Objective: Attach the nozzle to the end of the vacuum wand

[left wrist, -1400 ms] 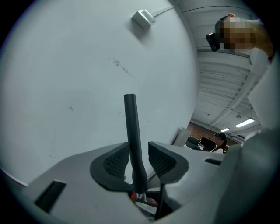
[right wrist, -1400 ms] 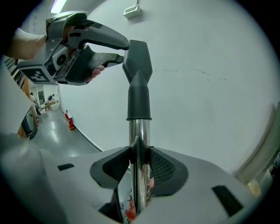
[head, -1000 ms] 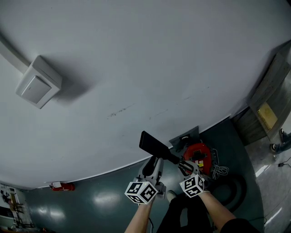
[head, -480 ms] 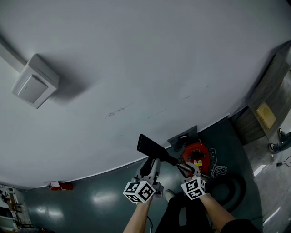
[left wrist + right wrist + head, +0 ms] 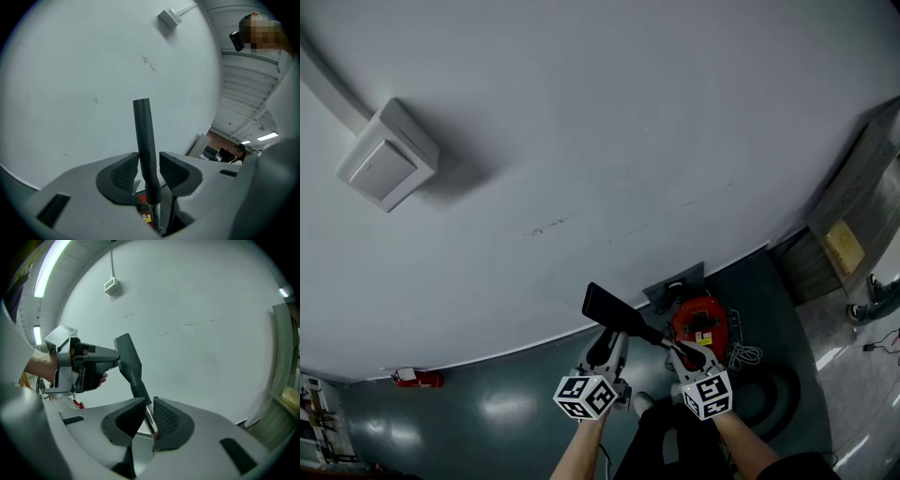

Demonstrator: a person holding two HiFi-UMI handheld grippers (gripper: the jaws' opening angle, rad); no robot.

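The left tool (image 5: 149,171) is clamped on the round neck of the dark nozzle (image 5: 144,136), a pad pressing on each side. The nozzle's flat head reaches up past the pads toward 12 o'clock in the left gripper view. The right tool (image 5: 149,416) has just been closing its jaws. They now pinch the shiny metal wand (image 5: 150,420) directly under the nozzle's neck, with the wand between the pads.

In the head view the two tools sit close together. From the left one the nozzle slants toward 11 o'clock, against the pale wall (image 5: 581,141). The red vacuum cleaner (image 5: 701,322) stands on the floor at about 1 o'clock from the right tool, and its black hose (image 5: 778,394) curls at 4 o'clock.

Nozzle and wand already run in one line, and the neck appears to sit over the wand's end, so the joining looks mostly done. Whether the neck is pushed fully home cannot be told. What probably remains is a firm push together, then letting go.
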